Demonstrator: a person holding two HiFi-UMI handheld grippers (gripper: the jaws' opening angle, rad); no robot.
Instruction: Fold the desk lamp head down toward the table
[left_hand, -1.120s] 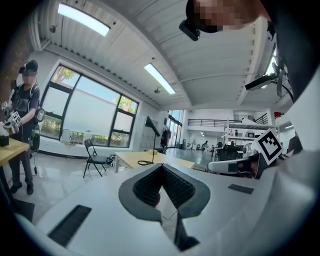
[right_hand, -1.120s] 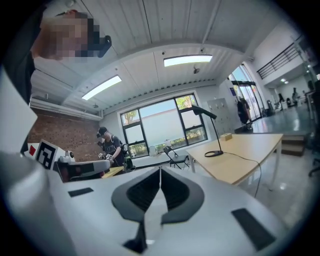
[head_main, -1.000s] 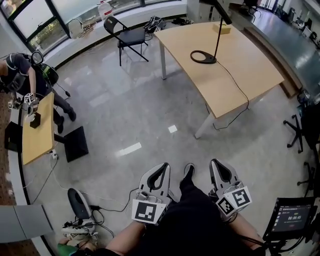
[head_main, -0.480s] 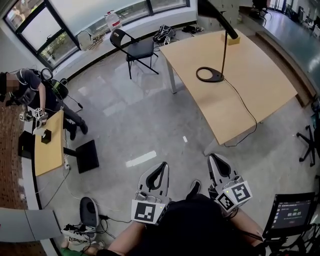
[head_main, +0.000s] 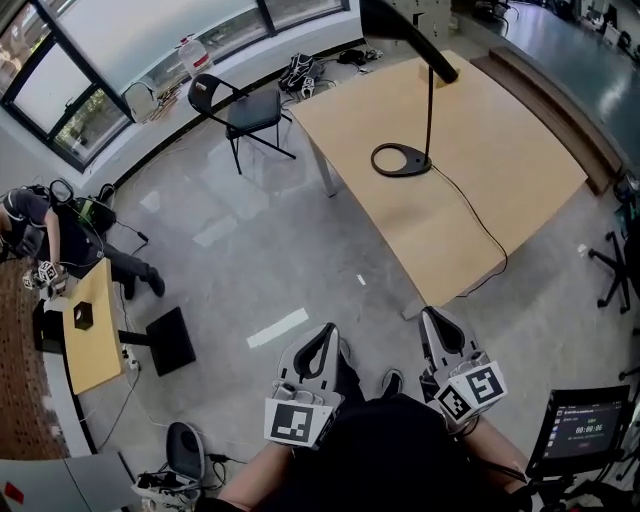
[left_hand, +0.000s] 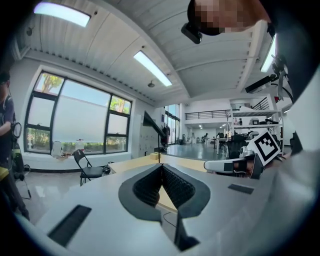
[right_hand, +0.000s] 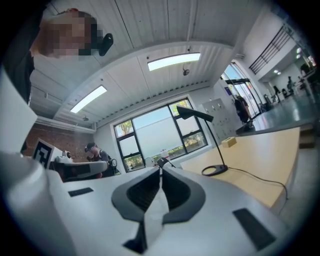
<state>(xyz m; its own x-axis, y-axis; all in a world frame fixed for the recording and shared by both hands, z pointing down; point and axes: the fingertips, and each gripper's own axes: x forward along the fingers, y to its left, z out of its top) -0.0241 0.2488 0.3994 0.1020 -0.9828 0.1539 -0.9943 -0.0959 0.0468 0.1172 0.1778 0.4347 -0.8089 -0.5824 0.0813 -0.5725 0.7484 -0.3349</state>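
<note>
Two closed, empty: left claw (head_main: 326, 332), right claw (head_main: 432, 318); desk lamp (head_main: 430, 118), possibly box (right_hand: 228, 142), on wooden table (head_main: 505, 175).

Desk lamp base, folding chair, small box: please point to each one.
desk lamp base (head_main: 420, 168), head view, ring near the pole
folding chair (head_main: 255, 112), head view, seat
small box (right_hand: 228, 142), right gripper view, front face

**Desk lamp upright, head not folded down**

Your black desk lamp (head_main: 430, 118) stands on the wooden tabletop (head_main: 520, 150), well apart from you. Its ring-shaped base (head_main: 422, 166) lies flat, and a thin stem rises straight from it. The long head (head_main: 408, 38) slants outward at the top. Its cord (head_main: 478, 222) trails to the tabletop's near edge.
</note>
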